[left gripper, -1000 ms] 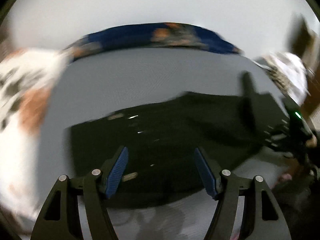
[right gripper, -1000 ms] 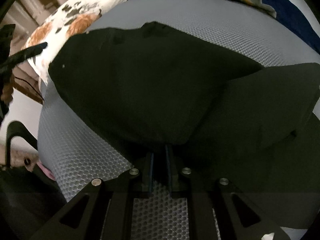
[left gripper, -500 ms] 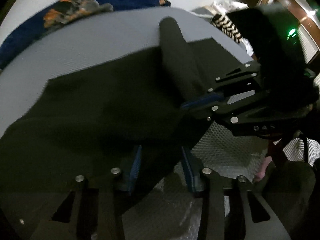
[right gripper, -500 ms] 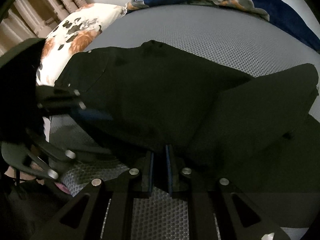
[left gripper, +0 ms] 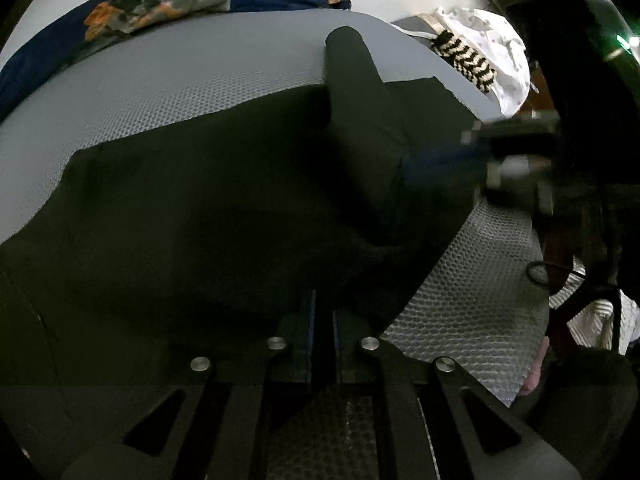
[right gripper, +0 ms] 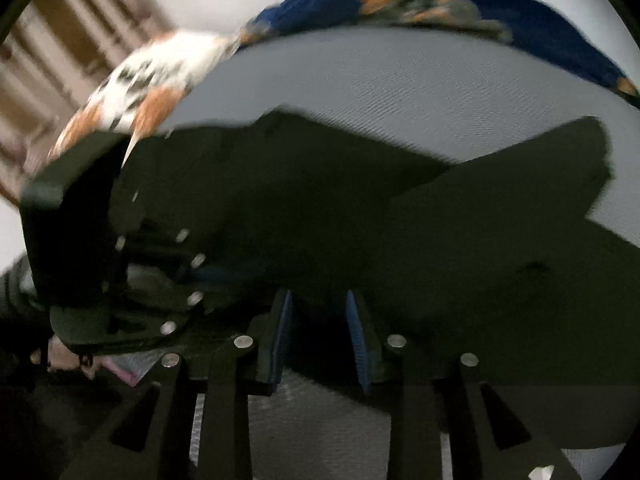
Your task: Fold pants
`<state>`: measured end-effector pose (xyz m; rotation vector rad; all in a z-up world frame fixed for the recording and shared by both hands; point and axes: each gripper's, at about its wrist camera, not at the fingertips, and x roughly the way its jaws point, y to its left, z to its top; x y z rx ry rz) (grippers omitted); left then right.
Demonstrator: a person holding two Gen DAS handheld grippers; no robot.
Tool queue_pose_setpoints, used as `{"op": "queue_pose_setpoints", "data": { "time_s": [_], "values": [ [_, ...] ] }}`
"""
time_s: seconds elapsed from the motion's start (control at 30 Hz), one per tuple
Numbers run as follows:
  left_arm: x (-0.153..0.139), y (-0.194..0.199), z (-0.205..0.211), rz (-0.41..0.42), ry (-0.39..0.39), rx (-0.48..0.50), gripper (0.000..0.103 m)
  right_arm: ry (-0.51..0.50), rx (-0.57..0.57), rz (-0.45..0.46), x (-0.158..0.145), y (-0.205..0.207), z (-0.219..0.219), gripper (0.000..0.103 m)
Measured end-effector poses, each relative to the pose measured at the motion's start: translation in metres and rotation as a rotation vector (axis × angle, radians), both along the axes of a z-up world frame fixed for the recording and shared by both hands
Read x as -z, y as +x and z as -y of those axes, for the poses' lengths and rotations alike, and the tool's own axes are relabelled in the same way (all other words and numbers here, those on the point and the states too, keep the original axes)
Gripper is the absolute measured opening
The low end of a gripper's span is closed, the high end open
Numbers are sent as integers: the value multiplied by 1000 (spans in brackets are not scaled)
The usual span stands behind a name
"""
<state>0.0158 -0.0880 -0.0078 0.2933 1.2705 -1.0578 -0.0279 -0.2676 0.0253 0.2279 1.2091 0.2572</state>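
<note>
Pants pinched left, right letting go

Pants (left gripper: 208,208) lie dark across the grey bed (left gripper: 200,76). Through my left wrist camera, the left gripper (left gripper: 323,312) is clenched on their near edge, cloth between the pads. Through the right one, my right gripper (right gripper: 318,316) is opening; the hem sits between its fingers (right gripper: 283,332), no longer pressed. The view is blurred.

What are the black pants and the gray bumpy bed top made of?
The black pants look like soft woven cloth, matte: they fold and drape without shine. The exact fabric is too dark to tell. The gray bed top looks like a mesh fabric cover, with a fine honeycomb pattern of small cells across it.
</note>
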Motion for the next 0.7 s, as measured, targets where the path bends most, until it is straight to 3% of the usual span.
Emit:
{"op": "queue_pose_setpoints", "data": {
  "time_s": [0.17, 0.37, 0.5, 0.7],
  "values": [
    [4, 5, -8, -47, -34, -46, 7, 27, 249, 44, -2, 15, 84, 29],
    [10, 6, -7, -72, -30, -66, 7, 171, 550, 33, 29, 42, 179, 29],
    [14, 6, -14, -101, -31, -84, 7, 242, 650, 14, 51, 58, 207, 29],
    [16, 6, -20, -126, -47, -105, 7, 245, 637, -32, 59, 86, 198, 23]
  ]
}}
